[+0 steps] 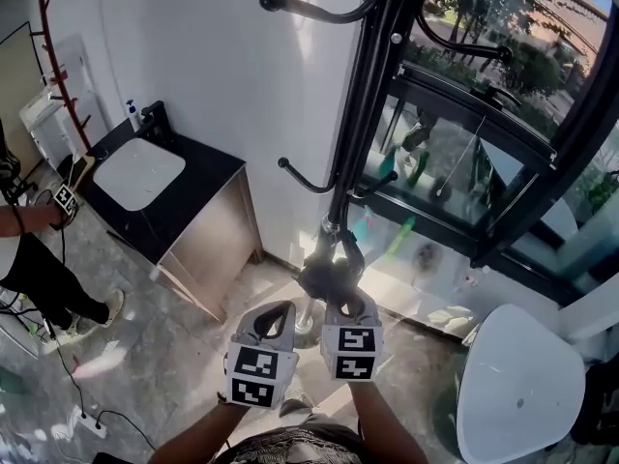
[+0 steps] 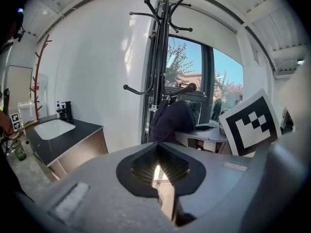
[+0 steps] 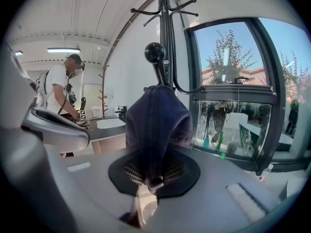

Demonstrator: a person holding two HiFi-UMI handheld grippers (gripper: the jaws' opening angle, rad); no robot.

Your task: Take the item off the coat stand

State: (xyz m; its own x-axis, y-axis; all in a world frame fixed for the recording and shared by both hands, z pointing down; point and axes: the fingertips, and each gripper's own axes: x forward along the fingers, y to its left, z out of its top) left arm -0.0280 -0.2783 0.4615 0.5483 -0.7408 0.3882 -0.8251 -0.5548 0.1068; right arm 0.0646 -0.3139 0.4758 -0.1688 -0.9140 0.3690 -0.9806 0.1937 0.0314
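Observation:
A dark navy cap (image 1: 329, 278) hangs on a low hook of the black coat stand (image 1: 363, 114). My right gripper (image 1: 340, 296) is shut on the cap's lower edge; in the right gripper view the cloth (image 3: 155, 125) drapes from the ball-tipped hook (image 3: 155, 52) down between the jaws (image 3: 149, 177). My left gripper (image 1: 279, 309) hovers just left of the cap, shut with nothing between its jaws (image 2: 157, 169). From the left gripper view the cap (image 2: 172, 123) hangs ahead on the stand (image 2: 158, 72).
A black counter with a white sink (image 1: 140, 172) stands at the left against the wall. A person (image 1: 29, 249) stands at the far left, near a red coat rack (image 1: 58, 75). A large window (image 1: 484, 162) lies behind the stand, a white round table (image 1: 517, 385) at lower right.

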